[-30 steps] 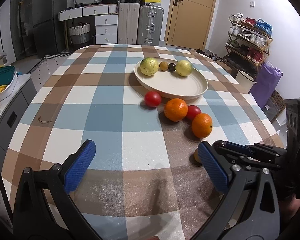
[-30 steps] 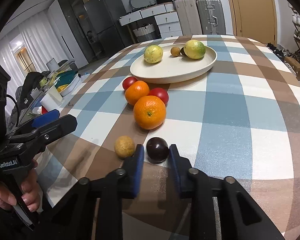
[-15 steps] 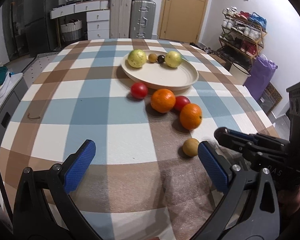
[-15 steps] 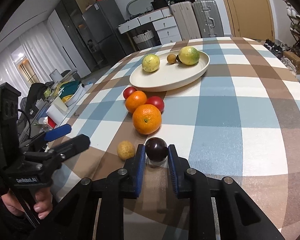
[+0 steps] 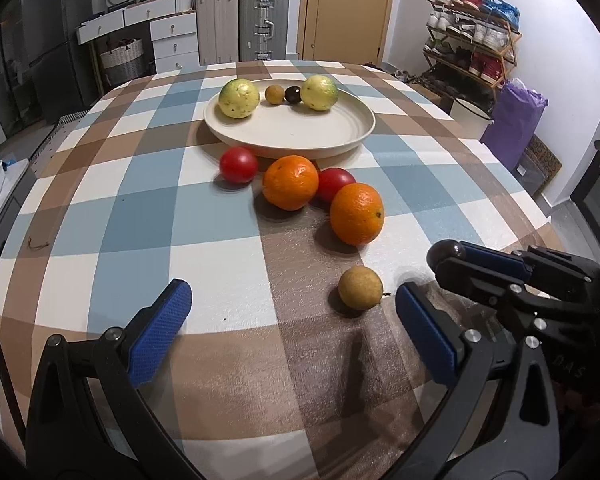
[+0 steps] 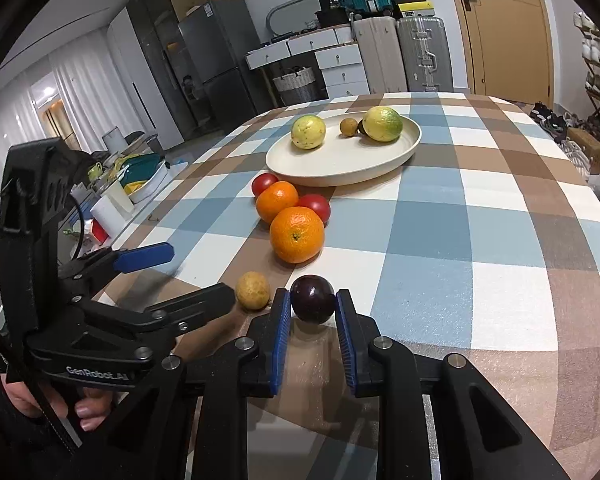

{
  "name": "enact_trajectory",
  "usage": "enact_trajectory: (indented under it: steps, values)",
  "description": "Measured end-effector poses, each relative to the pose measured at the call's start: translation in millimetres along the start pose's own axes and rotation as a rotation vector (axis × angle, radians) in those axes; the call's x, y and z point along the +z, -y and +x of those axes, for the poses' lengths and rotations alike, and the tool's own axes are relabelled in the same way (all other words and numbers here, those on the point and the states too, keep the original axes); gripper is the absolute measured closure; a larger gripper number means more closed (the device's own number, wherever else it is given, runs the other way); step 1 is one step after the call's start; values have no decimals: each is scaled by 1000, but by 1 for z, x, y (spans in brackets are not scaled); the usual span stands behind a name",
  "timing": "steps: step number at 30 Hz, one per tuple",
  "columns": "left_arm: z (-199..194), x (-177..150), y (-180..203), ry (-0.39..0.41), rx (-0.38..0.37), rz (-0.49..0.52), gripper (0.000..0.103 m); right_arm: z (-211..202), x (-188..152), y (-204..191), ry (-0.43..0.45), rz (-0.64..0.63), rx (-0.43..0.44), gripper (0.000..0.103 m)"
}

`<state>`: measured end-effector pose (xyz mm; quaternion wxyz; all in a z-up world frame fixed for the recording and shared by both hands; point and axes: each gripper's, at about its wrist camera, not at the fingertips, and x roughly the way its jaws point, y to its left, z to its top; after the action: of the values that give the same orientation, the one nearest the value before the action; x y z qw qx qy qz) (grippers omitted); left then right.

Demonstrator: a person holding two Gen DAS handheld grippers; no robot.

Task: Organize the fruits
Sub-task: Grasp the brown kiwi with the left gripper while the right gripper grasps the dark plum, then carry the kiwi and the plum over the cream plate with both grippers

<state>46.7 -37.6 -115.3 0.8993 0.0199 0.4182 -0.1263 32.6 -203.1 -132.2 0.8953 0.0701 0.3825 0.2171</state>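
My right gripper [image 6: 312, 297] is shut on a dark purple round fruit [image 6: 313, 300] just above the checked tablecloth; the same fruit [image 5: 446, 250] shows at its tip in the left wrist view. A small yellow-brown fruit [image 5: 360, 288] lies on the cloth just inside the right finger of my open left gripper [image 5: 292, 300], not touched. Beyond it lie two oranges [image 5: 291, 182] [image 5: 357, 214] and two red tomatoes [image 5: 239, 165] [image 5: 337, 184]. The cream plate [image 5: 292, 140] holds two yellow-green fruits, a small brown one and a dark one.
The round table's edge [image 5: 540, 224] curves close on the right. Past it stand a shoe rack [image 5: 472, 48], a purple bag [image 5: 512, 116] and a white bin. Suitcases and drawers line the far wall. A person's hand [image 6: 40, 400] holds the left gripper.
My left gripper has come forward and lower, so the small yellow-brown fruit now sits between its fingers. The right gripper stays shut on the dark fruit and has hardly moved.
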Motion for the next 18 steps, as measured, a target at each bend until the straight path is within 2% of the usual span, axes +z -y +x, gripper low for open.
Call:
enact_trajectory:
  steps: [5, 10, 12, 13, 15, 18]
  values:
    - [5, 5, 8, -5, -37, 37, 9, -3, -2, 9, 10, 15, 1, 80]
    - [16, 5, 15, -56, -65, 53, 25, -6, -6, 17, 16, 26, -10, 80]
    - [17, 3, 15, -58, -77, 48, 46, -7, -7, 20, 19, 37, -5, 80]
    - [19, 3, 14, -66, -89, 46, 51, -7, -7, 21, 18, 39, -4, 80]
    - [22, 3, 13, -78, -128, 44, 77, -6, -7, 21, 14, 37, -3, 80]
    - [22, 2, 13, -77, -150, 61, 80, -6, -7, 22, 18, 38, 3, 80]
